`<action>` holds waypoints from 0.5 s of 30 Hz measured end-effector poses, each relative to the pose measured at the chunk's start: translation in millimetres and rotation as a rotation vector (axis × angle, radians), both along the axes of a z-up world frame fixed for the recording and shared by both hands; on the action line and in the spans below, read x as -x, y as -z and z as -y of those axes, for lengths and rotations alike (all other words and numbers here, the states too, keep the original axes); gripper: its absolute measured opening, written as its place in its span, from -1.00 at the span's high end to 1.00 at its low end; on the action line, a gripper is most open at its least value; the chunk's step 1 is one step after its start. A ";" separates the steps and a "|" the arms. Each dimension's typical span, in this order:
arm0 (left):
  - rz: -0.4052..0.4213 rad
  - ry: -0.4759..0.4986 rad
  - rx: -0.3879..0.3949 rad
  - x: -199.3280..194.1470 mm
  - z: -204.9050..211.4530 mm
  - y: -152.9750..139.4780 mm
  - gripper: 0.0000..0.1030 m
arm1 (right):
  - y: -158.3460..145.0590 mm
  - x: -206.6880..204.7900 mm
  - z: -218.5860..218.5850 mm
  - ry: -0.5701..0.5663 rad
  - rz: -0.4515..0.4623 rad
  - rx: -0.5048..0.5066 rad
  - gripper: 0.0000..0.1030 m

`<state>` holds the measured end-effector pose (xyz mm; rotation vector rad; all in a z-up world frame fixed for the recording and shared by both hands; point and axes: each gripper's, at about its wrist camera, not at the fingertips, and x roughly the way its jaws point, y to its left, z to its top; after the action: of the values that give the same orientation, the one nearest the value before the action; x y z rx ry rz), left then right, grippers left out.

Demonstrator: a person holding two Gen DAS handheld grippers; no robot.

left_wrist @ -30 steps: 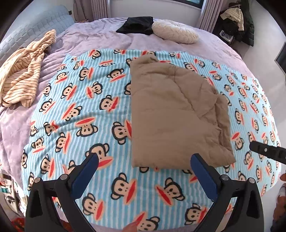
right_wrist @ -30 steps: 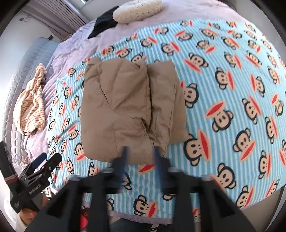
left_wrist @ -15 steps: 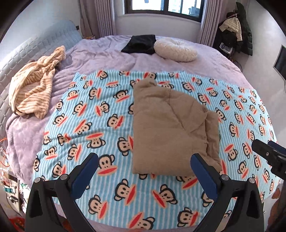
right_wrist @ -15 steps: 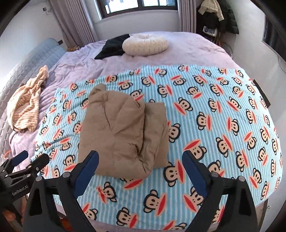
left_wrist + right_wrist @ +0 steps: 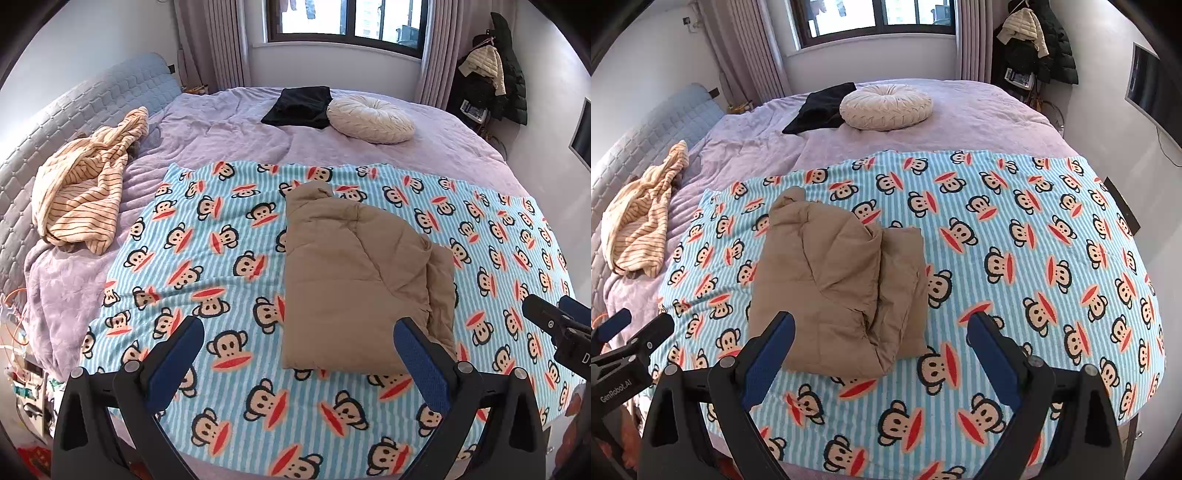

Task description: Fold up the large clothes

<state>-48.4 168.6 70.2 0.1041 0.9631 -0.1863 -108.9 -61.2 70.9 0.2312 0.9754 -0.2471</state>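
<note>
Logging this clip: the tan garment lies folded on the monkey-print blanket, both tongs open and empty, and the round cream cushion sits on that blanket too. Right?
Not quite. The round cream cushion sits on the purple bedspread, beyond the monkey-print blanket, as the right wrist view shows. The tan garment is folded there; left tongs and right tongs are open, empty.

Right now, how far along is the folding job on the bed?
Done: the tan padded garment lies folded into a compact bundle on the monkey-print blanket. In hand: nothing; the left gripper and right gripper are both open, clear of it. Left: possibly the striped garment, crumpled near the headboard.
</note>
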 end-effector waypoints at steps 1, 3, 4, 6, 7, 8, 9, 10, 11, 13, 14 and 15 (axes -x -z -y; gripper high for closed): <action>0.000 0.001 -0.001 0.1 0.4 -0.1 -1.00 | -0.2 0.2 -0.7 0.003 0.001 -0.001 -0.85; -0.001 0.004 -0.002 0.4 0.3 0.0 -1.00 | -0.1 0.6 -0.9 0.004 0.001 -0.001 -0.85; -0.001 0.007 -0.005 0.3 1.0 0.0 -1.00 | -0.2 0.5 -1.0 0.004 0.002 0.000 -0.85; -0.002 0.010 -0.007 -0.1 2.2 0.2 -1.00 | 0.5 0.6 -1.0 0.007 0.002 -0.002 -0.85; -0.003 0.010 -0.006 -0.5 2.6 0.2 -1.00 | 0.4 0.5 -0.5 0.006 0.002 -0.001 -0.85; -0.003 0.009 -0.006 -0.1 3.0 0.2 -1.00 | 0.7 0.6 -0.5 0.007 0.001 -0.002 -0.85; -0.002 0.009 -0.007 0.1 3.8 0.2 -1.00 | 0.5 0.3 0.1 0.006 0.001 -0.001 -0.86; -0.001 0.009 -0.008 0.2 3.8 0.2 -1.00 | 0.4 0.3 0.5 0.007 0.002 -0.001 -0.86; -0.001 0.008 -0.008 0.1 3.8 0.2 -1.00 | 0.2 0.2 0.8 0.006 0.003 -0.002 -0.86; -0.002 0.008 -0.007 0.0 3.8 0.1 -1.00 | 0.6 1.0 1.0 0.008 0.002 -0.001 -0.86; -0.002 0.008 -0.007 0.0 3.6 0.2 -1.00 | 0.6 1.1 1.3 0.008 0.003 -0.002 -0.86; -0.002 0.009 -0.007 -0.3 3.8 0.1 -1.00 | 0.7 0.6 1.6 0.006 0.002 -0.003 -0.86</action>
<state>-48.2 164.9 70.0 0.1147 0.9655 -0.1914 -109.5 -62.8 70.1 0.2374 0.9731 -0.2508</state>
